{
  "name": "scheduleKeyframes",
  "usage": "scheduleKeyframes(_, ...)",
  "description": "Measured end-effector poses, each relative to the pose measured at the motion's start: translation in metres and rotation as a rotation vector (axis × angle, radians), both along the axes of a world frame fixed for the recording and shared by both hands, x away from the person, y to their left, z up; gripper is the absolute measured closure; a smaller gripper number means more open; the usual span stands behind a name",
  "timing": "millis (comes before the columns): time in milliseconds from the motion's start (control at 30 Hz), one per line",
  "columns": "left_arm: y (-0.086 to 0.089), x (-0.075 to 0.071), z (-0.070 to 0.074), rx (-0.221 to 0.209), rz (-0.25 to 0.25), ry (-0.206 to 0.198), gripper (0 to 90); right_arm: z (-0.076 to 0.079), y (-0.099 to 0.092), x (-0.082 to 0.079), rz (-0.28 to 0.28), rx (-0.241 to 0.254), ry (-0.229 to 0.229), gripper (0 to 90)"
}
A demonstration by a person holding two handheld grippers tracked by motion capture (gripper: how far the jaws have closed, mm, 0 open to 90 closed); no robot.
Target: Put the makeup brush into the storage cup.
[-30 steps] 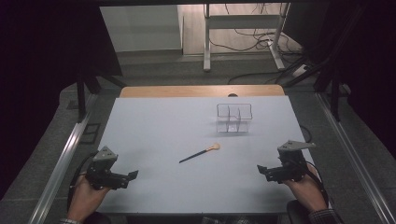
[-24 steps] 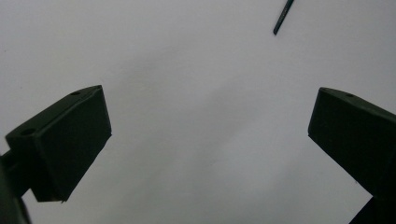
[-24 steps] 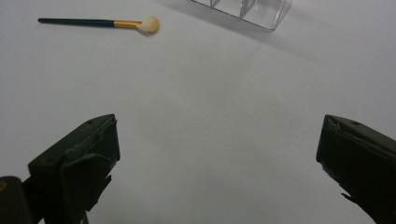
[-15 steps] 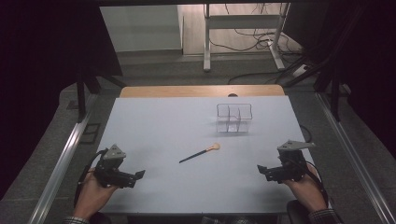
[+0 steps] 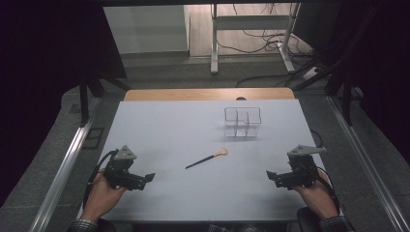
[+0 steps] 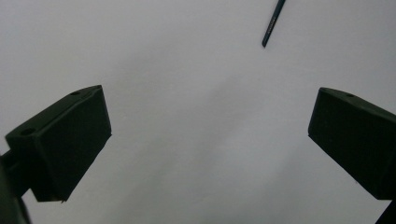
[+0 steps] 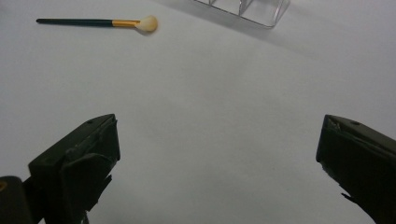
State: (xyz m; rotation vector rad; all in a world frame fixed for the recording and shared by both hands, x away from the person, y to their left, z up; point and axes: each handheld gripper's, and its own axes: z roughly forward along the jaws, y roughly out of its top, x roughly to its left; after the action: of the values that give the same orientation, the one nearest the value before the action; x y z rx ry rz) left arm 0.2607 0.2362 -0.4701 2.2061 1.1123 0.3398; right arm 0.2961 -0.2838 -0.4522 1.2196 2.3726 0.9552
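A makeup brush [image 5: 207, 159] lies flat on the white worktop [image 5: 169, 130], near its middle, with the pale bristle head pointing toward the far right and the dark handle toward the near left. A gold ferrule joins head and handle, as the right gripper view shows [image 7: 95, 22]. Beyond the brush, toward the far right, stands a clear plastic organizer [image 5: 242, 121] with several compartments, well apart from it.

The left tongs [image 5: 145, 178] sit at the near left of the worktop, held in the person's left hand [image 5: 102, 195], jaws spread wide with nothing between them; in the left gripper view the tip of the brush handle [image 6: 273, 23] shows ahead. The right tongs [image 5: 271, 176] sit at the near right in the right hand [image 5: 316, 195], jaws likewise wide apart and empty. Both are well apart from the brush.
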Motion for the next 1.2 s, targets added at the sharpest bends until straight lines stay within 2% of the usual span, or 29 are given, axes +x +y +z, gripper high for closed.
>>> scheduleKeyframes(333, -0.008, 0.008, 0.000, 0.033, -0.021, 0.001, 0.0, 0.000, 0.000, 0.001, -0.002, -0.003, 0.008, 0.0)
scheduleKeyframes(467, -0.013, 0.013, 0.000, 0.023, -0.035, 0.006, 0.0, 0.000, 0.000, 0.001, -0.001, -0.003, 0.011, 0.0)
scheduleKeyframes(633, -0.019, 0.017, 0.000, 0.036, -0.046, 0.005, 0.0, -0.001, -0.001, 0.001, -0.004, 0.003, 0.015, 0.0)
scheduleKeyframes(1000, -0.031, 0.027, 0.003, 0.052, -0.064, -0.006, 0.0, 0.001, -0.003, 0.001, -0.014, 0.004, -0.014, 0.0)
scheduleKeyframes(1200, -0.037, 0.032, 0.003, 0.027, -0.072, -0.004, 0.0, -0.001, -0.006, 0.002, -0.019, -0.027, -0.014, 0.0)
